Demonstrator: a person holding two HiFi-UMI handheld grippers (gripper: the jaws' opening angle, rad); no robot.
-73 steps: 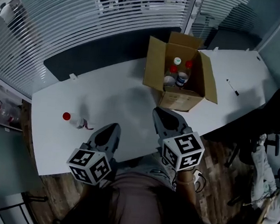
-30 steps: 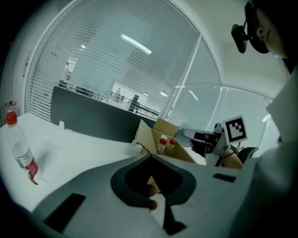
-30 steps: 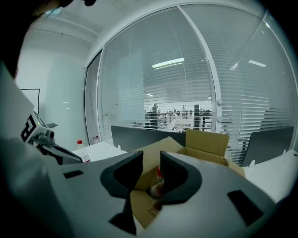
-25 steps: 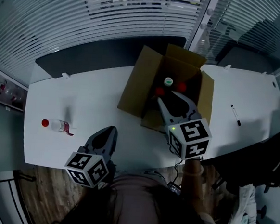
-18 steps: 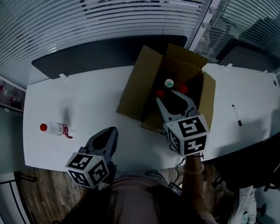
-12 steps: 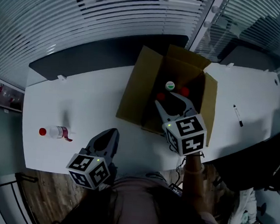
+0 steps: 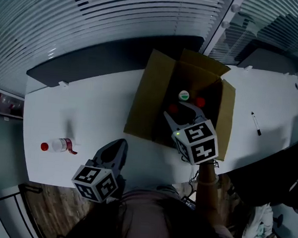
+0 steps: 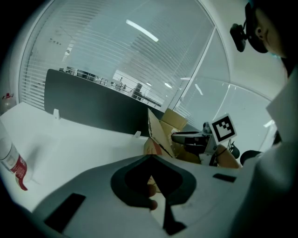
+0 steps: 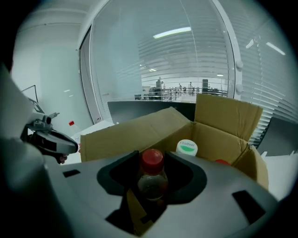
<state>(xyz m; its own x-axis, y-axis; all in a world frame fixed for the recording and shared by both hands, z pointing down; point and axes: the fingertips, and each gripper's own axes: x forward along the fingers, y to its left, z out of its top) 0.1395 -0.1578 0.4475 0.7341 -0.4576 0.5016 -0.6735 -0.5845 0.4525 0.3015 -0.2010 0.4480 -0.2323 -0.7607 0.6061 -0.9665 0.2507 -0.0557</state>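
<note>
An open cardboard box (image 7: pixel 145 97) stands on the white table (image 7: pixel 88 111). My right gripper (image 7: pixel 180 113) reaches down into it, shut on a red-capped clear bottle (image 9: pixel 151 174) that stands between its jaws. Beside that bottle are a white-and-green cap (image 9: pixel 186 147) and another red cap (image 9: pixel 222 162). My left gripper (image 7: pixel 117 148) hangs shut and holds nothing at the table's front edge. A red-capped bottle (image 7: pixel 59 145) lies on the table to its left, also in the left gripper view (image 8: pixel 11 160).
A black pen (image 7: pixel 256 123) lies right of the box. A dark panel (image 7: pixel 102 56) runs along the table's far edge, with window blinds behind. A dark chair (image 7: pixel 289 168) stands at the right, off the table.
My right gripper has gone from in front of the box down into it, and a red-capped bottle now sits between its jaws. The left gripper has stayed by the front edge.
</note>
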